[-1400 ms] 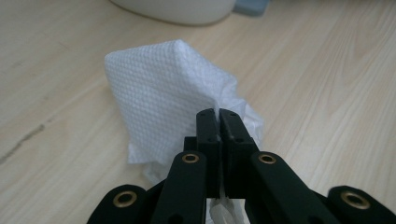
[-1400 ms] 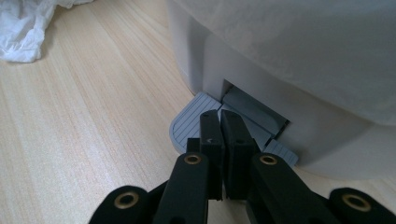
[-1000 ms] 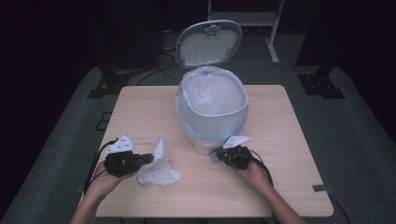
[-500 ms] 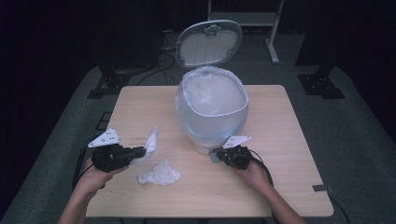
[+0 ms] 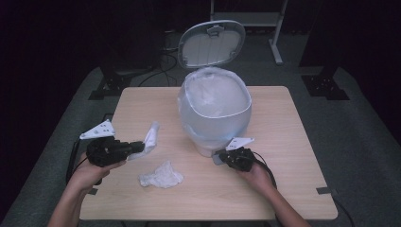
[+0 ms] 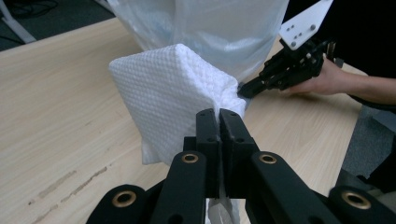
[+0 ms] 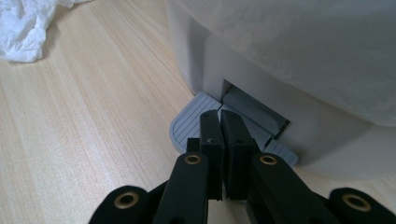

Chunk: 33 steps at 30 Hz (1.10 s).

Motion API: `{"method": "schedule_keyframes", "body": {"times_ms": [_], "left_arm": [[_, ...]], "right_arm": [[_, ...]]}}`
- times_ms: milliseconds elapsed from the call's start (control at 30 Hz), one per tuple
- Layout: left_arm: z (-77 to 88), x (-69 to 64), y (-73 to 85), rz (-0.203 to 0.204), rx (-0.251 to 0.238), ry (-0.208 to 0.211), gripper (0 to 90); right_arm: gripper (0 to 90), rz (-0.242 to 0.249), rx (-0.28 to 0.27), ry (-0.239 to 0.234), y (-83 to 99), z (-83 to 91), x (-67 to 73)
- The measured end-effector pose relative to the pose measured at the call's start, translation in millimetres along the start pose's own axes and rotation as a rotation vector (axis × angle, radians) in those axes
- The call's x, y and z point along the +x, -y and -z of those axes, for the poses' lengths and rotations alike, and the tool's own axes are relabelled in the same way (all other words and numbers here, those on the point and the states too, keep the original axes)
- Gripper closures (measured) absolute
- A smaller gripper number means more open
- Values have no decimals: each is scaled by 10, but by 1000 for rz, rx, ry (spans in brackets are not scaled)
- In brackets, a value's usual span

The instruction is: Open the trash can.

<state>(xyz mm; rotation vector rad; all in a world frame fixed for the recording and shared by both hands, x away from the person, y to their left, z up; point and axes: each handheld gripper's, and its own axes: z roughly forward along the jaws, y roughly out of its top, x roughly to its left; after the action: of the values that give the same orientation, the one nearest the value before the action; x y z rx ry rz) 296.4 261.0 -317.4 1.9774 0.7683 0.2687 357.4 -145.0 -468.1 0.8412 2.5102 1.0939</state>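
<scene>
Lid open: right gripper [image 5: 221, 158], jaws clenched, presses the bin's pedal [image 7: 196, 119]. Left gripper [image 5: 137, 146] grasps a paper towel [image 6: 173, 95], raised beside the lined pedal bin [image 5: 215, 106]. Crumpled tissue [image 5: 161, 175], apparently untouched, remains on the table [image 5: 283, 142].

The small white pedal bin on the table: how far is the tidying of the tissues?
Done: the small white pedal bin has its lid open, with the right gripper on the grey pedal. In hand: the left gripper holds a white paper towel. Left: dropping it in, then the crumpled white tissue.
</scene>
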Motion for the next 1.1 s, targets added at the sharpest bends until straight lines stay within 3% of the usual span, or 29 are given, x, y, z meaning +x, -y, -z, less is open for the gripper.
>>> {"method": "schedule_keyframes", "body": {"times_ms": [600, 1100], "left_arm": [[193, -39, -363, -8, -53, 45, 873], [201, -136, -759, -59, -54, 65, 873]], "right_arm": [[875, 1, -3, -4, 0, 0, -3], [875, 0, -2, -4, -1, 1, -4]]}}
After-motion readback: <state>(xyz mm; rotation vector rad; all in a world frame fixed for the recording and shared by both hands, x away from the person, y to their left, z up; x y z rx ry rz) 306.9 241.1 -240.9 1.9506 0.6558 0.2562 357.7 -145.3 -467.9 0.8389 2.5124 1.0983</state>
